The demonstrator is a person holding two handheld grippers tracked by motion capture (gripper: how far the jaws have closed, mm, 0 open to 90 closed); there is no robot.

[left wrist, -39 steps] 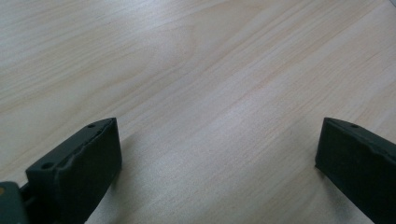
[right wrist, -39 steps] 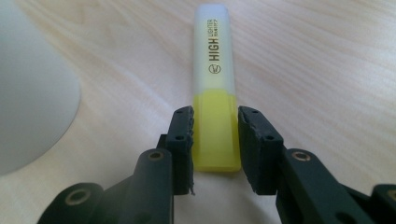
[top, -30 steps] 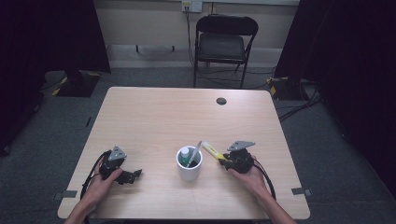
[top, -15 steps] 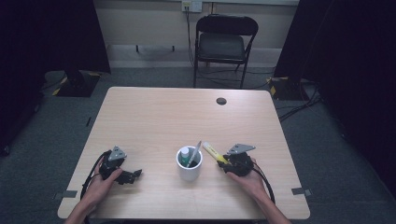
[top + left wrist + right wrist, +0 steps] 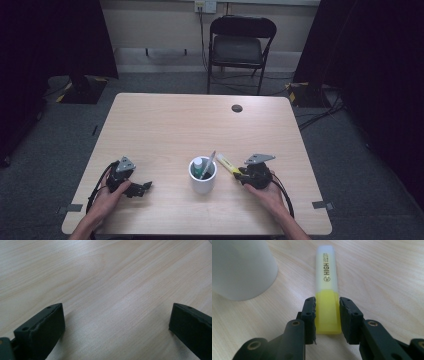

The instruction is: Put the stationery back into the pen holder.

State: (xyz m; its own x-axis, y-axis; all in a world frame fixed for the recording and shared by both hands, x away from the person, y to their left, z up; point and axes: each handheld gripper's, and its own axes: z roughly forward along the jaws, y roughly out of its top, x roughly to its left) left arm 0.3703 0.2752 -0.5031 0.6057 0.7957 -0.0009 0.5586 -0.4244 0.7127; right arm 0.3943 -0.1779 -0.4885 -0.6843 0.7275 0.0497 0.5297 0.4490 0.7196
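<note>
A yellow highlighter (image 5: 327,277) with a clear cap lies flat on the wooden table (image 5: 170,125), just right of a white cup (image 5: 202,181). My right gripper (image 5: 327,315) is shut on the highlighter's yellow rear end, one pad on each side. Its jaws have just been closing with the highlighter between them. From above, the right gripper (image 5: 240,175) rests low at the table's front right, with the highlighter (image 5: 226,164) pointing toward the cup. My left gripper (image 5: 145,187) lies at the front left, open. Only bare wood shows between the left gripper (image 5: 116,322) jaws.
The cup (image 5: 239,267) holds a green-and-white marker (image 5: 198,165) and a thin pen (image 5: 210,161) leaning right. A round cable hole (image 5: 236,108) sits near the far edge. A black folding chair (image 5: 239,47) stands behind the table.
</note>
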